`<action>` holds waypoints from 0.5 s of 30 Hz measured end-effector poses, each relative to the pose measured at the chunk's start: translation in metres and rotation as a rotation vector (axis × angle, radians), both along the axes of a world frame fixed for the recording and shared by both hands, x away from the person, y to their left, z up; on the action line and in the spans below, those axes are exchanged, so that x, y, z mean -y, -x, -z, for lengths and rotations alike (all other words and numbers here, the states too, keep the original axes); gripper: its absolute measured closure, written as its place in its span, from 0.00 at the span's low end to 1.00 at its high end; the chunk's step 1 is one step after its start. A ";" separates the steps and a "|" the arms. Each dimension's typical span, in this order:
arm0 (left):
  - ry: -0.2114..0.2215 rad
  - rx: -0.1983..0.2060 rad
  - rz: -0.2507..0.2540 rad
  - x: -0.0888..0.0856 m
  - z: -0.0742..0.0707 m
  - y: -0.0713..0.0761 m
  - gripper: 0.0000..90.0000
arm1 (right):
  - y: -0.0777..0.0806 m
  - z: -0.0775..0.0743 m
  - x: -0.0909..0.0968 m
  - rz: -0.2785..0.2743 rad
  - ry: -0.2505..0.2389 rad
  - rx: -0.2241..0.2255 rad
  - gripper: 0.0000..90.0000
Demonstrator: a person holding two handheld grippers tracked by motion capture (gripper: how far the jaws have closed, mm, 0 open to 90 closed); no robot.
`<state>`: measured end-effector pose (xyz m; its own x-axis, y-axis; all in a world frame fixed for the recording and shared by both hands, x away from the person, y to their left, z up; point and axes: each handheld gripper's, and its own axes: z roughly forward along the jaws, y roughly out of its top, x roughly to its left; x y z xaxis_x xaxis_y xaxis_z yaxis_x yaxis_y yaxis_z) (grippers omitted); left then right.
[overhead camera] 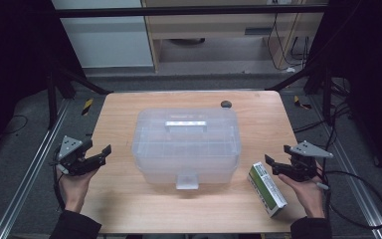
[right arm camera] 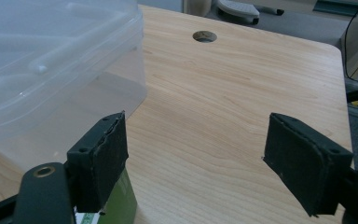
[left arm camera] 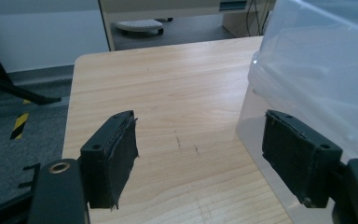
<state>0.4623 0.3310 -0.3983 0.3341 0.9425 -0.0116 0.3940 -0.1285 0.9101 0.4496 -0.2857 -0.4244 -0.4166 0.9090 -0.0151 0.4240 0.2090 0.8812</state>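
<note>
A clear plastic storage box (overhead camera: 186,147) with a lid, a top handle and a front latch sits in the middle of the wooden table (overhead camera: 129,204). A green and white carton (overhead camera: 266,188) lies flat near the front right. My left gripper (overhead camera: 105,152) hovers at the table's left edge, jaws wide open and empty, the box wall (left arm camera: 317,60) just to its right. My right gripper (overhead camera: 270,164) is held above the carton's far end, open, nothing between its pads; the carton (right arm camera: 116,203) peeks below its left jaw.
A round cable hole (overhead camera: 226,104) lies in the table behind the box, also seen as a hole (right arm camera: 204,36) ahead of my right gripper. Bare wood stretches between each gripper and the box. Metal frame rails and cables run beside the table.
</note>
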 end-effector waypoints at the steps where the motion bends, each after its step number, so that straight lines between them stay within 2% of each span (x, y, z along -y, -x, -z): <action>1: 0.001 0.004 0.004 0.000 -0.002 0.000 0.28 | 0.000 0.000 0.001 0.002 -0.004 0.002 0.24; 3: 0.010 0.007 0.015 -0.001 -0.007 0.000 0.28 | 0.000 0.000 0.001 0.002 -0.012 0.004 0.24; 10: 0.001 0.029 0.039 0.001 -0.019 -0.002 0.28 | 0.000 0.000 0.002 0.004 -0.006 0.006 0.24; 15: -0.034 0.033 0.071 0.006 -0.027 -0.005 0.28 | -0.001 0.001 0.002 0.001 0.003 0.010 0.24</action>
<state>0.4670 0.3253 -0.3708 0.4002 0.9159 0.0320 0.3522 -0.1859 0.9173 0.4505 -0.2881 -0.4259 -0.4153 0.9094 -0.0218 0.4157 0.2111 0.8846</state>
